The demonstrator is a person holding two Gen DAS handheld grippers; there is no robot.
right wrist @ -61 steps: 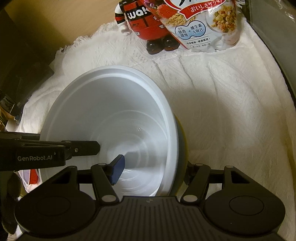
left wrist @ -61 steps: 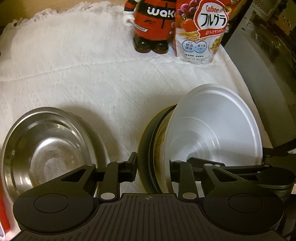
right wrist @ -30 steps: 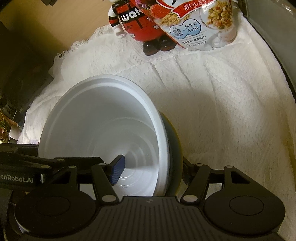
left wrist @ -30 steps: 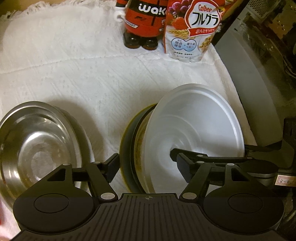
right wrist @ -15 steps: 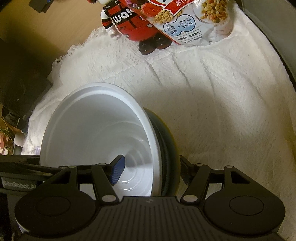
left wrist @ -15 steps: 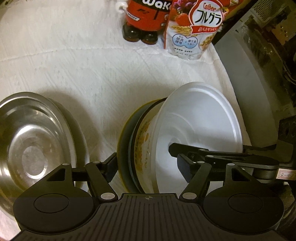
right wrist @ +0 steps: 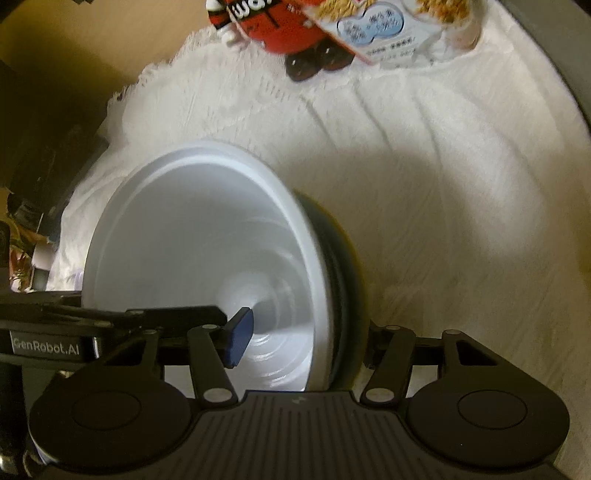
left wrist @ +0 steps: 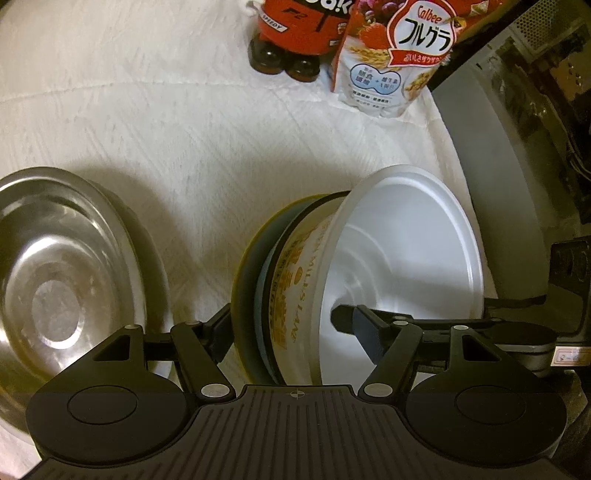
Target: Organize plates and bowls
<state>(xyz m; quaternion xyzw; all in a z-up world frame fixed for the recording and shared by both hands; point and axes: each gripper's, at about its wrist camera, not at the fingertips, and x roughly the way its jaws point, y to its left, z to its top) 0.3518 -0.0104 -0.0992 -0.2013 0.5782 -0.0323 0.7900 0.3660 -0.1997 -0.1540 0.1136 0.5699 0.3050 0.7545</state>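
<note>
Stack: white bowl (left wrist: 406,254) nested w/ a dark plate (left wrist: 245,280) behind it, both tipped up on edge, bowl mouth facing right in left wrist view. Gold lettering runs round the bowl's outer wall. Sits on white cloth (left wrist: 184,147), right of centre, near cloth's right edge.
Left gripper (left wrist: 291,332): jaws straddle the stack; left finger outside the dark plate, right finger inside the bowl. Stack fills the gap, but can't tell if pads actually press.
Right gripper (right wrist: 306,343): jaws straddle same stack from the other side; blue-padded left finger (right wrist: 240,338) inside the bowl (right wrist: 199,240), right finger behind the dark plate (right wrist: 343,258). Jaws have just been closing in, stack between them; pad contact not clear, view is motion-blurred.
Crossover: each gripper's inner finger shows in the other's view, both tips near the bowl's bottom, just beside each other.
Steel bowl (left wrist: 62,280): left of the stack, apart from it, on the cloth, near side, open side up, tilted a bit.
Far side: red figure bottle (left wrist: 291,33) w/ black feet, cereal bag (left wrist: 391,62) just right of it, touching or overlapping; both upright at cloth's far edge.
Right edge: grey appliance (left wrist: 498,155) beside the cloth.
</note>
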